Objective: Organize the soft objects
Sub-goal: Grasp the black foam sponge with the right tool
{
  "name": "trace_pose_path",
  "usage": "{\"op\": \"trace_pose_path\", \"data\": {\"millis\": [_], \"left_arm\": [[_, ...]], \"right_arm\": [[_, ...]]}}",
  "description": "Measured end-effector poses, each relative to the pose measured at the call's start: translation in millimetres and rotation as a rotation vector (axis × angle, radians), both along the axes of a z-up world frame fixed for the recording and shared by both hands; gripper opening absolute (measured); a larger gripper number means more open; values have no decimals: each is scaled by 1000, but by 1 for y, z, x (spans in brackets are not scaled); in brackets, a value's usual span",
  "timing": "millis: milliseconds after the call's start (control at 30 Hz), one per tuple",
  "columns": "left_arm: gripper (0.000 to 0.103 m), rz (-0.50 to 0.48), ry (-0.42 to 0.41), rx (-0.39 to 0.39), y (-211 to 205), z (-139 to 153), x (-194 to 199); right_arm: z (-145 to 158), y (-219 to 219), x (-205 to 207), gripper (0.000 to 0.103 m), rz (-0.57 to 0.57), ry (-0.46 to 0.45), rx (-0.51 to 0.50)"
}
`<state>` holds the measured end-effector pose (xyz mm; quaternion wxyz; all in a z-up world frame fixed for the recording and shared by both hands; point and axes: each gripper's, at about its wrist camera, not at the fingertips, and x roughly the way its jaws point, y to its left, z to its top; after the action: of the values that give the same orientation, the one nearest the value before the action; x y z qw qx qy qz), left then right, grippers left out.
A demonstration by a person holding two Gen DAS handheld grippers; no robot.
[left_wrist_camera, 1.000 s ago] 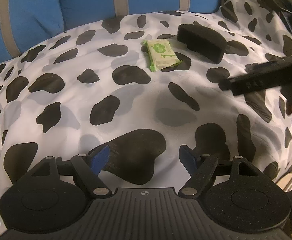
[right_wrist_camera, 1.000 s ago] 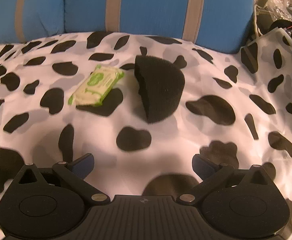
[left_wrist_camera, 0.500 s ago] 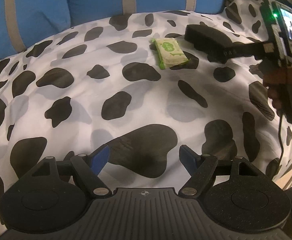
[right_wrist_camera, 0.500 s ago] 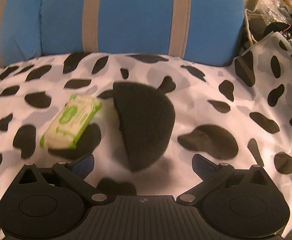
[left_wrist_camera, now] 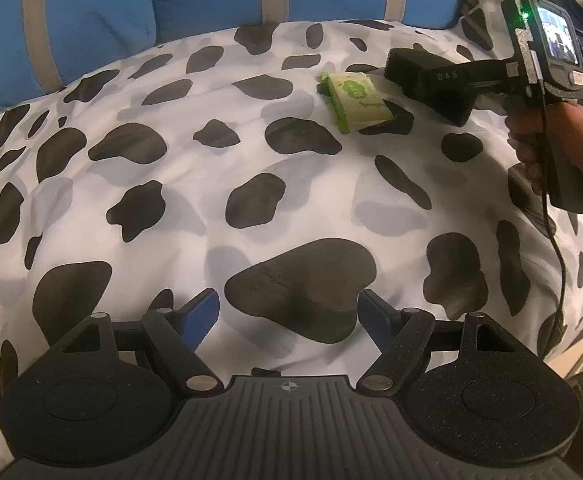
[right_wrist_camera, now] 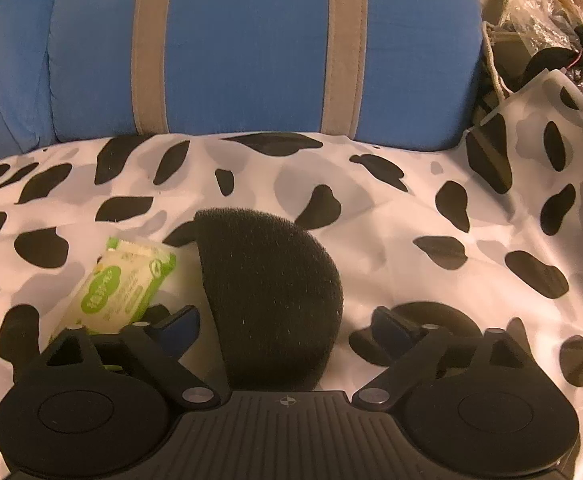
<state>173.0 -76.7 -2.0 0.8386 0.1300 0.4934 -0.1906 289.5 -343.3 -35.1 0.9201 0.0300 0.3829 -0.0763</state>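
A black foam sponge (right_wrist_camera: 271, 296) lies on the cow-print sheet (right_wrist_camera: 391, 216), with a green and white wipes packet (right_wrist_camera: 119, 288) just to its left. My right gripper (right_wrist_camera: 287, 330) is open, its fingers standing on either side of the sponge's near end, not closed on it. In the left wrist view the sponge (left_wrist_camera: 407, 66), the packet (left_wrist_camera: 357, 100) and the right gripper (left_wrist_camera: 431, 80) over the sponge sit at the far right. My left gripper (left_wrist_camera: 289, 314) is open and empty, low over the sheet (left_wrist_camera: 171, 184) and far from both objects.
Blue cushions with grey stripes (right_wrist_camera: 251, 48) rise behind the sheet. Clutter of bags and cables (right_wrist_camera: 543, 32) sits at the far right. The person's hand (left_wrist_camera: 559, 148) holds the right gripper's handle, with a cable hanging down.
My right gripper has moved forward and down until its open fingers straddle the sponge. My left gripper has hardly moved.
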Motion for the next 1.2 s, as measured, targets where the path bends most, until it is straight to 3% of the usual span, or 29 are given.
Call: {"op": "trace_pose_path", "data": {"millis": [67, 733, 1200], "left_arm": [[76, 3, 1, 1, 1, 0, 0], [76, -18, -12, 12, -13, -2, -4], [76, -17, -29, 21, -18, -4, -7]], "right_arm": [[0, 0, 1, 67, 13, 5, 16], [24, 16, -28, 64, 114, 36, -60], [44, 30, -70, 64, 153, 131, -113]]}}
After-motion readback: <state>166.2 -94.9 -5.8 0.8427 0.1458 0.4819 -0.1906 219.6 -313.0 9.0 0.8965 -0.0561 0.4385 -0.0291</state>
